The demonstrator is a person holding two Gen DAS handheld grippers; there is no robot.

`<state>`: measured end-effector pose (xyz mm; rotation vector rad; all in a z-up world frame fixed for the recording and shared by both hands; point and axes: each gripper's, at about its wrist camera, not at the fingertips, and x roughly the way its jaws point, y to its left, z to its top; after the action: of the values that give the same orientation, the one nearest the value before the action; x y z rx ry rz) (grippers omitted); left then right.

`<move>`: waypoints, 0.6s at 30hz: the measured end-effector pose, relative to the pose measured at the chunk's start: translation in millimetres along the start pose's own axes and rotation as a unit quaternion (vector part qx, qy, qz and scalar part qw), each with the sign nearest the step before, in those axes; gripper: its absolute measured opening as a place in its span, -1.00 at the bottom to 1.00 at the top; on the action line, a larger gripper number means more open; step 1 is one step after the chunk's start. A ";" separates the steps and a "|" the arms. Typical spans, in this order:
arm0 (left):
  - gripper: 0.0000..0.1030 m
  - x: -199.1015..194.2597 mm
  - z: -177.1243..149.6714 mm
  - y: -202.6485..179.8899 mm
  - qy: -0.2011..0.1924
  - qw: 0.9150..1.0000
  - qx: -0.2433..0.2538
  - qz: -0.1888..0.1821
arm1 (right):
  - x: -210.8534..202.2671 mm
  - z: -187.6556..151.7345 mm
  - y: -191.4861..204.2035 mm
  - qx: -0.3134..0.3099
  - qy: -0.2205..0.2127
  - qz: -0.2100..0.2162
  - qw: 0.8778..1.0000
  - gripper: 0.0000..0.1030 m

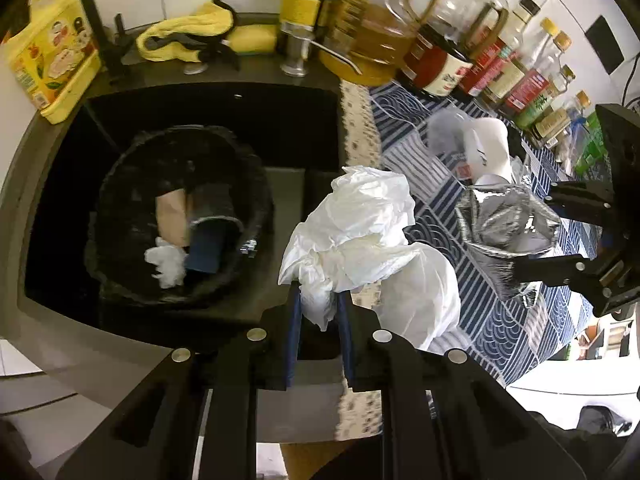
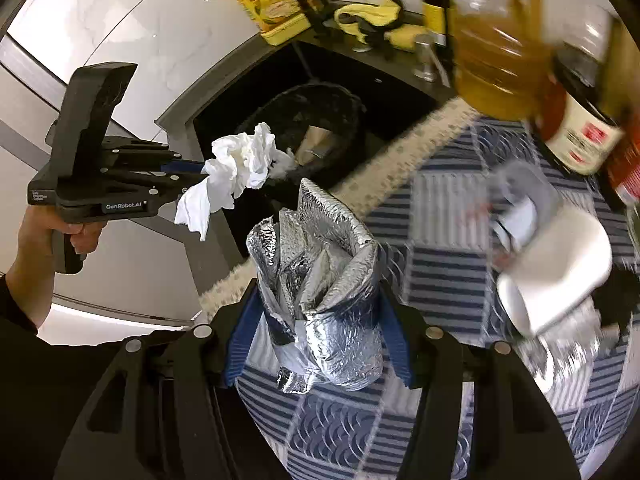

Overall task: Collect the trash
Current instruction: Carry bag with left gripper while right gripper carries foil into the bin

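Both grippers were mid-carry: the left gripper (image 1: 318, 304) pinched a tissue (image 1: 352, 232), the right gripper (image 2: 316, 340) clamped a foil bag (image 2: 320, 300). Beyond, at ten o'clock, the bin (image 1: 132, 168) in the sink (image 1: 280, 120) awaited; next, probably, hover and release.
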<state>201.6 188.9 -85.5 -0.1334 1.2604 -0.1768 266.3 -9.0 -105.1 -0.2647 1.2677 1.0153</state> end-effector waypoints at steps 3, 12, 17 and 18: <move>-0.69 -6.3 1.2 20.0 -0.006 1.000 -0.001 -0.002 | 12.9 20.6 9.9 -0.001 -0.003 -0.006 1.000 0.10; -0.69 -18.4 1.5 97.7 -0.011 1.000 -0.017 0.002 | 59.4 74.8 34.9 0.011 -0.019 -0.011 1.000 0.10; -0.69 -21.7 5.4 135.1 -0.013 1.000 -0.024 -0.005 | 85.2 102.8 46.4 0.015 -0.015 -0.012 1.000 0.10; -0.69 -22.1 7.2 141.6 -0.013 1.000 -0.024 -0.006 | 89.8 108.0 48.1 0.016 -0.014 -0.012 1.000 0.10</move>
<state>210.3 332.0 -90.6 -0.1831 1.2385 -0.1548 297.5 133.8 -130.7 -0.2402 1.2525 0.9744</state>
